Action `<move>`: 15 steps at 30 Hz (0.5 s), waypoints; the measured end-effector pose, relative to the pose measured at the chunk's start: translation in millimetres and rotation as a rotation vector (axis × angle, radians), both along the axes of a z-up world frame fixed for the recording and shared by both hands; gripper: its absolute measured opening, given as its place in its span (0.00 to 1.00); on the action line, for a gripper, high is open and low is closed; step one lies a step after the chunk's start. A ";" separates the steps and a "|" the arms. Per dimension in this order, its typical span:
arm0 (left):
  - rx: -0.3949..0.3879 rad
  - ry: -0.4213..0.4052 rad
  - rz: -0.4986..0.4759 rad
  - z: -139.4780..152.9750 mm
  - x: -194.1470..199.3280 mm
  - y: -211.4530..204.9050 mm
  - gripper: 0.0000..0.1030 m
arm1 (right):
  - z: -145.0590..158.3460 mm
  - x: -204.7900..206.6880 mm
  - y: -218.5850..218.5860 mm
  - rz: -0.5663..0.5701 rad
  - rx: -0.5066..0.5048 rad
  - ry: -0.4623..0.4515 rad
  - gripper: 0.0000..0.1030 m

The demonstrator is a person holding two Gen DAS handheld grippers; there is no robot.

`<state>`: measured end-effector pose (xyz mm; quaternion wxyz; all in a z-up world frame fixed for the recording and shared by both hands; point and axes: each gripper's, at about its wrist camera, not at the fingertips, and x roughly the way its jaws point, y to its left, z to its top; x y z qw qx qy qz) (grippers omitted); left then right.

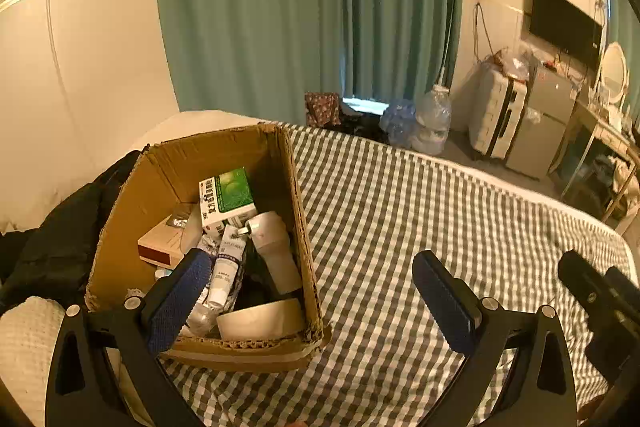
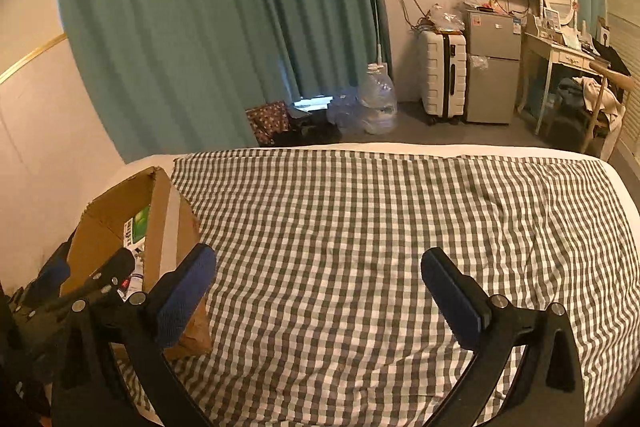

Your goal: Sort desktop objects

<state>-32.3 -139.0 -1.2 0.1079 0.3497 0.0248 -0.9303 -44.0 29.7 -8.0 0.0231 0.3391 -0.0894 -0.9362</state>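
Observation:
A brown cardboard box (image 1: 148,195) stands at the left of a checked bedspread (image 1: 400,227). It holds a green and white medicine box (image 1: 226,193), a white bottle (image 1: 276,247), a tube (image 1: 228,267), a roll of tape (image 1: 260,319) and a tan box (image 1: 162,247). My left gripper (image 1: 316,293) is open and empty, its left finger over the box's front. My right gripper (image 2: 320,291) is open and empty above the bare bedspread (image 2: 380,227), to the right of the box (image 2: 112,223).
A black jacket (image 1: 60,239) lies left of the box. Beyond the bed stand green curtains (image 1: 260,7), water jugs (image 2: 376,99), a white suitcase (image 2: 444,75), a small fridge (image 2: 492,63) and a dressing table (image 2: 560,55).

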 end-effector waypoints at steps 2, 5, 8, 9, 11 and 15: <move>0.009 0.000 -0.005 -0.2 0.4 -0.3 1.00 | -0.6 -1.8 2.0 -0.006 0.028 -0.010 1.00; 0.026 0.007 -0.004 1.6 1.8 -2.8 1.00 | -4.0 -6.6 1.4 0.000 0.038 -0.021 1.00; 0.026 -0.007 -0.001 -1.8 -1.3 -5.3 1.00 | -10.2 -0.5 -0.9 0.002 0.044 -0.034 1.00; 0.027 -0.012 0.000 -2.9 -2.2 -5.8 1.00 | -11.0 -1.0 -1.4 0.000 0.043 -0.039 1.00; 0.035 -0.016 -0.007 -4.2 -3.6 -6.0 1.00 | -11.9 -0.4 -1.5 -0.002 0.045 -0.045 1.00; 0.035 -0.014 -0.018 -3.5 -3.3 -3.4 1.00 | -13.0 -3.4 -3.1 -0.005 0.046 -0.051 1.00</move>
